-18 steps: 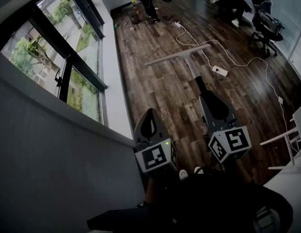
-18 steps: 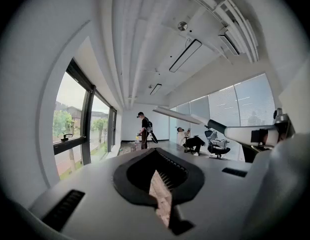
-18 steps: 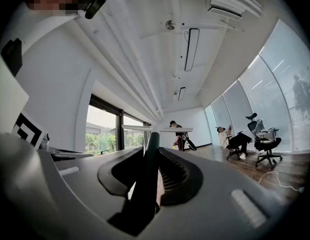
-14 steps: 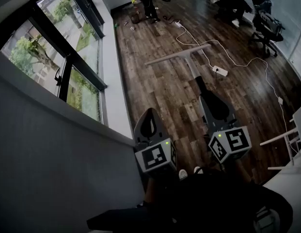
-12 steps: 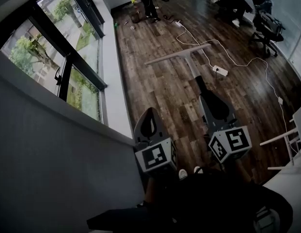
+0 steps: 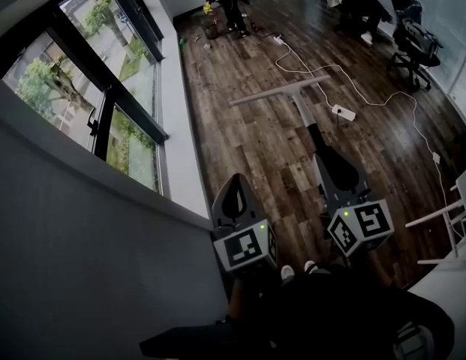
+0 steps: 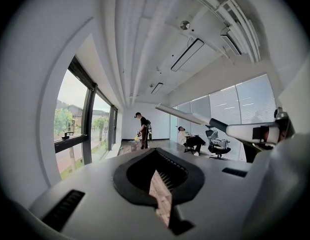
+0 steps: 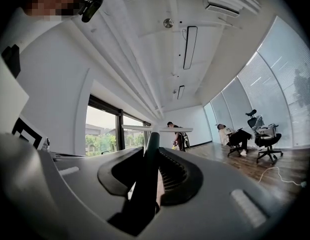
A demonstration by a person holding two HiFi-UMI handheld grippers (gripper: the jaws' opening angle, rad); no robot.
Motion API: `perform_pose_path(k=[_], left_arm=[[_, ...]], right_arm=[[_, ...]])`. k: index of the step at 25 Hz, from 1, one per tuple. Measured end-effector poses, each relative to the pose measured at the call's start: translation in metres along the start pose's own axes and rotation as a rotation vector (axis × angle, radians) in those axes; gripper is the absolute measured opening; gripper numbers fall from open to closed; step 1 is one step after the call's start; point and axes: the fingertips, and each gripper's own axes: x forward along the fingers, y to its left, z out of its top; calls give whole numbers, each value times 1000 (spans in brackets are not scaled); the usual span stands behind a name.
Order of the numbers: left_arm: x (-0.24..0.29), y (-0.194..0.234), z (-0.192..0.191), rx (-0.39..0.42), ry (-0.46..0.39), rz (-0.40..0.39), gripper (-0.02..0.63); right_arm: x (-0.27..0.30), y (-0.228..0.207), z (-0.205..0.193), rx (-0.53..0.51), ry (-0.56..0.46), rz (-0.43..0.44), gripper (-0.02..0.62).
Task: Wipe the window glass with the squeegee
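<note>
right tongs (image 6: 323, 151): clamped on the dark handle of the squeegee (image 6: 296, 100); the right gripper view shows the handle running up between both pads
left tongs (image 6: 234, 181): pressed together, nothing held, only a thin slit with floor showing through; raised just beside the right one, on the window side
squeegee: held out over the wooden floor (image 6: 248, 148), pale stem pointing away from the holder, long blade crosswise at the far end; not touching anything
window glass (image 6: 105, 32): at the left behind dark frames, trees and a path outside; well apart from the blade
sill (image 6: 172, 103): white ledge running along under the glass, between window and floor
grey wall (image 6: 82, 261): below and near side of the window, fills the lower left of the head view
marker cubes: one on the rear of each tool, left cube (image 6: 245, 247), right cube (image 6: 362, 228), a small green light on each
holder: dark clothing at the bottom edge, two pale shoe tips (image 6: 289, 274) on the floor between the tools
white cable (image 6: 353, 88): snakes over the floor right of the squeegee, with a power strip (image 6: 344, 112) lying just right of the stem
office chairs (image 6: 413, 43): black, at the far right by the glass partition
standing person (image 6: 226, 2): far end of the room, near the window line
seated person (image 7: 190, 140): on a chair at the far right
desk (image 6: 446, 276): white edge at the lower right
</note>
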Motion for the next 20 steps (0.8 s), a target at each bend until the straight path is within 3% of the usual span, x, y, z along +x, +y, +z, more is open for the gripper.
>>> perform_pose_path(k=[6, 10, 13, 17, 20], left_arm=[[6, 7, -16, -21, 29, -39, 2], [22, 2, -3, 38, 7, -96, 2], [34, 1, 1, 18, 9, -118, 2], [57, 9, -12, 5, 41, -105, 2], [87, 16, -8, 7, 15, -61, 2]], right_arm=[[7, 11, -4, -4, -9, -5, 95], [17, 14, -3, -14, -23, -13, 95], [32, 14, -4, -20, -16, -11, 95], [60, 10, -8, -24, -15, 15, 95], [90, -4, -10, -18, -21, 38, 95]])
